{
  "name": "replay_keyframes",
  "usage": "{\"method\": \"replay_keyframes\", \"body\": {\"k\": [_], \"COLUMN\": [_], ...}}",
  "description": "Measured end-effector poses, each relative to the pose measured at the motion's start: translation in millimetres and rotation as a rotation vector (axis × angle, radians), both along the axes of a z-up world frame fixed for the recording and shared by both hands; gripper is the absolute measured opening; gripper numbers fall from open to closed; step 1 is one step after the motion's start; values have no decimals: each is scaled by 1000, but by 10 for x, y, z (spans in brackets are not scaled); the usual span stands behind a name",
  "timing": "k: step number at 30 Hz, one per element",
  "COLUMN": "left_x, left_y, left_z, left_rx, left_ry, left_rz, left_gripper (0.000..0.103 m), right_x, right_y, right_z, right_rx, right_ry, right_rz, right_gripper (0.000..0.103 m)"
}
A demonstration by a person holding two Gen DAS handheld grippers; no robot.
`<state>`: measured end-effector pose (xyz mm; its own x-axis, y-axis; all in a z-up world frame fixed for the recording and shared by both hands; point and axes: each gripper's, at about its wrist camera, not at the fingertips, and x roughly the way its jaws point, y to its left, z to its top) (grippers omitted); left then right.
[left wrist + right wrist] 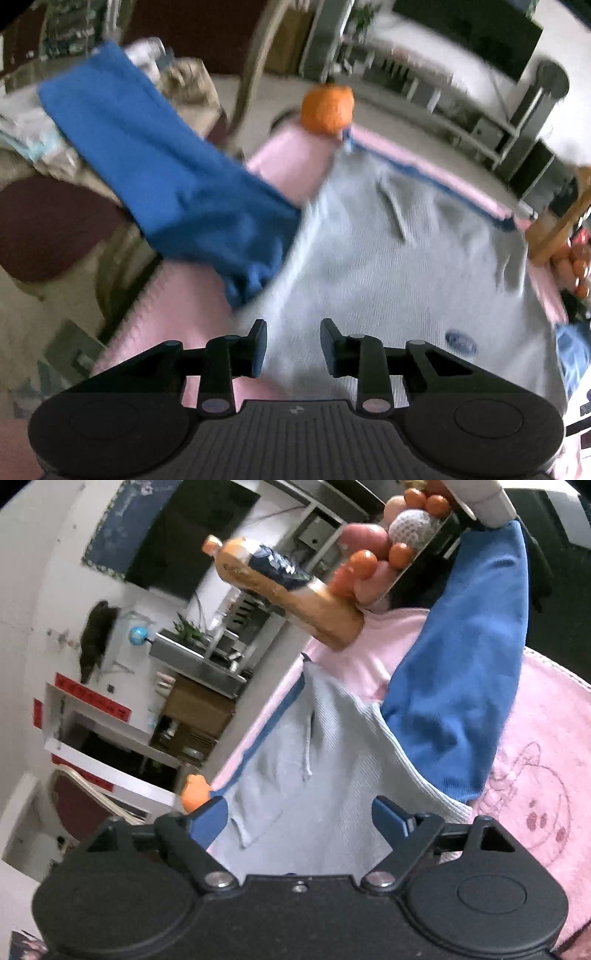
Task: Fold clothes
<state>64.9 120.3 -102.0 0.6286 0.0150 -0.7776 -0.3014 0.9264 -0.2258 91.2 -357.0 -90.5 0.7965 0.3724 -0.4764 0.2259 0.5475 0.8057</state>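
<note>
A grey sweatshirt (388, 258) with blue sleeves lies spread on a pink cloth (291, 162). One blue sleeve (166, 177) stretches away to the upper left, beyond the cloth's edge. My left gripper (293, 347) hovers over the grey body near that sleeve's shoulder, open by a narrow gap with nothing between the pads. In the right wrist view the grey body (317, 746) sits under my right gripper (299, 819), which stands wide open and empty. The other blue sleeve (465, 672) runs up to the right over the pink cloth (546, 757).
A small orange ball-like object (327, 107) sits at the cloth's far edge. A bottle of orange drink (288, 590) and a tray of fruit (388, 546) stand beyond the sweatshirt. A dark red chair seat (48, 229) is at the left.
</note>
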Motion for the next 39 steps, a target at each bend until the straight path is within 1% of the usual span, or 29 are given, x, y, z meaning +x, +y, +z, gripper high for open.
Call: {"method": "replay_keyframes", "body": {"k": [1, 2, 3, 4, 5, 6, 8, 9, 12, 14, 16, 17, 19, 21, 22, 23, 24, 25, 26, 27, 28, 29, 30, 31, 32, 34, 36, 37, 39], "left_x": [39, 69, 95, 131, 162, 191, 258, 277, 288, 236, 150, 87, -73, -245, -341, -436, -532, -647, -769, -879, -984, -1035, -1067, -1098, -1113, -1130, -1127, -1129, -1167], "left_y": [-73, -149, -224, -318, -397, -467, -567, -598, -656, -694, -731, -754, -809, -832, -809, -778, -728, -659, -587, -523, -461, -445, -443, -442, -491, -643, -787, -857, -918], "left_z": [-57, -92, -120, -143, -167, -192, -272, -305, -421, -447, -452, -454, -448, -396, -341, -279, -185, -58, 78, 193, 301, 343, 362, 382, 348, 240, 149, 101, 40], "left_rx": [0, 10, 23, 43, 58, 69, 81, 82, 104, 153, 203, 231, 288, 328, 330, 329, 326, 308, 284, 247, 205, 171, 140, 109, 109, 141, 179, 189, 196], "left_ry": [16, 20, 20, 19, 17, 15, 28, 37, 83, 93, 105, 110, 111, 89, 56, 17, -35, -100, -169, -229, -286, -302, -303, -305, -283, -217, -145, -110, -69], "left_rz": [-21, -43, -65, -92, -117, -140, -187, -202, -244, -266, -290, -302, -319, -303, -280, -257, -233, -214, -197, -196, -201, -230, -267, -304, -334, -389, -443, -474, -510], "left_gripper": [26, 26, 26, 26, 26, 26, 25, 23, 23, 23, 24, 24, 24, 20, 19, 19, 19, 19, 19, 19, 19, 19, 20, 22, 22, 22, 22, 23, 25], "right_x": [54, 108, 161, 221, 285, 348, 470, 530, 625, 656, 638, 621, 539, 447, 386, 305, 218, 102, -24, -163, -303, -428, -548, -641, -707, -809, -879, -894, -900], "right_y": [35, 86, 142, 220, 308, 401, 593, 689, 886, 933, 901, 871, 805, 762, 743, 717, 687, 633, 568, 490, 416, 386, 372, 406, 474, 651, 823, 920, 1094], "right_z": [-52, -103, -149, -185, -215, -245, -294, -317, -399, -490, -550, -555, -563, -548, -516, -454, -385, -289, -182, -73, 25, 109, 190, 260, 297, 276, 153, 73, -45], "right_rx": [9, 6, -3, -37, -81, -107, -133, -145, -201, -231, -249, -248, -240, -252, -275, -303, -331, -327, -311, -267, -208, -171, -143, -147, -172, -229, -252, -260, -293], "right_ry": [20, 47, 77, 107, 136, 151, 144, 139, 148, 205, 242, 256, 278, 293, 294, 279, 258, 220, 175, 127, 85, 52, 23, 6, 5, 37, 88, 118, 166], "right_rz": [9, 21, 35, 52, 70, 91, 156, 191, 257, 280, 282, 280, 278, 277, 271, 255, 235, 214, 193, 180, 174, 182, 195, 225, 262, 345, 423, 459, 504], "right_gripper": [84, 67, 54, 30, 24, 24, 24, 24, 24, 25, 9, 3, 1, 2, 6, 14, 19, 33, 39, 39, 41, 49, 54, 66, 75, 77, 78, 78, 78]}}
